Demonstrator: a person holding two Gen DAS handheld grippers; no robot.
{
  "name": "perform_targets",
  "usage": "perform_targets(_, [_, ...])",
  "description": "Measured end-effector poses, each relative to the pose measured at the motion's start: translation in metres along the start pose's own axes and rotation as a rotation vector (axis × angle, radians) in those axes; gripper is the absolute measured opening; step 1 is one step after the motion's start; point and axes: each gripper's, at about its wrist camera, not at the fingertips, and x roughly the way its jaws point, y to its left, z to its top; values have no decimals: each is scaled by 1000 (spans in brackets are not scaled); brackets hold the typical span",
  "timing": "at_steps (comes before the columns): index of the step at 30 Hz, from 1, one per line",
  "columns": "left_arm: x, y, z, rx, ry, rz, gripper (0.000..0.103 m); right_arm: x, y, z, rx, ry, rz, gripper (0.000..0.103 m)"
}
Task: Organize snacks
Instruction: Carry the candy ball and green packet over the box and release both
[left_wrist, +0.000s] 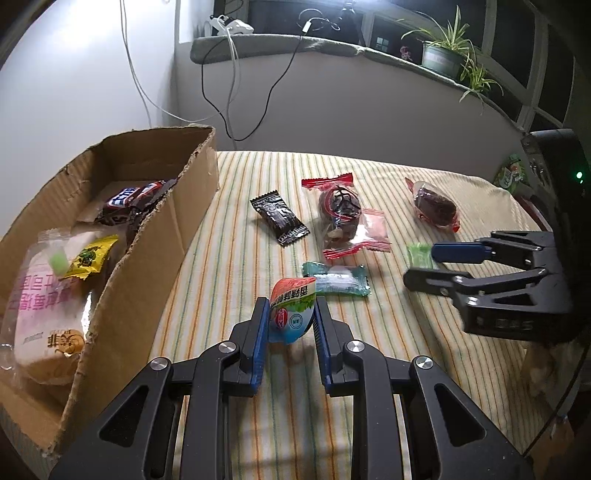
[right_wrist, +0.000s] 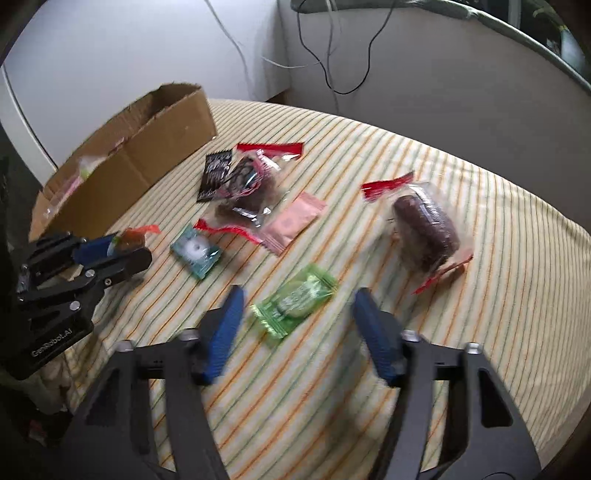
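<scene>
My left hand-held gripper (left_wrist: 290, 315) is closed on a small round snack packet (left_wrist: 291, 312), orange-red on top and white-blue below, pinched between the blue pads (left_wrist: 260, 328) and held just above the striped cloth (left_wrist: 280, 424) covering the tabletop. The cardboard box (left_wrist: 177, 221) stands to the left of this gripper; inside it lie a large pink-and-white bread packet (left_wrist: 40, 314), a yellow candy (left_wrist: 88, 258) and a dark chocolate bar (left_wrist: 136, 197).

My right hand-held gripper (right_wrist: 297, 328) is open, its two fingers spread on either side of a green candy (right_wrist: 295, 299) that lies flat on the cloth; neither pad touches the wrapper.

Loose items on the cloth, from the right wrist view:
- a teal candy (right_wrist: 195, 253), left of the green candy;
- a pink sachet (right_wrist: 291, 221), farther back;
- a clear red-edged bag of dark snacks (right_wrist: 251, 188), with a black sachet (right_wrist: 216, 173) just beside it on the left;
- a second clear red-edged bag holding a dark brown piece (right_wrist: 424, 229), to the right.
</scene>
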Motion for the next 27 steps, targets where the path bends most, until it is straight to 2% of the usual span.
perform_targets(3, [-2, 0, -1, 0, -4, -6, 22, 3, 9, 4, -34, 3, -32, 30])
perform_targets(5, [-5, 0, -1, -1, -11, -10, 22, 4, 11, 6, -44, 4, -40, 22])
perform_targets(14, [-24, 6, 2, 1, -58, -22, 22, 0, 14, 6, -55, 11, -53, 21])
perform_targets(27, [-65, 24, 12, 8, -164, 27, 22, -44, 45, 31, -78, -103, -24, 21])
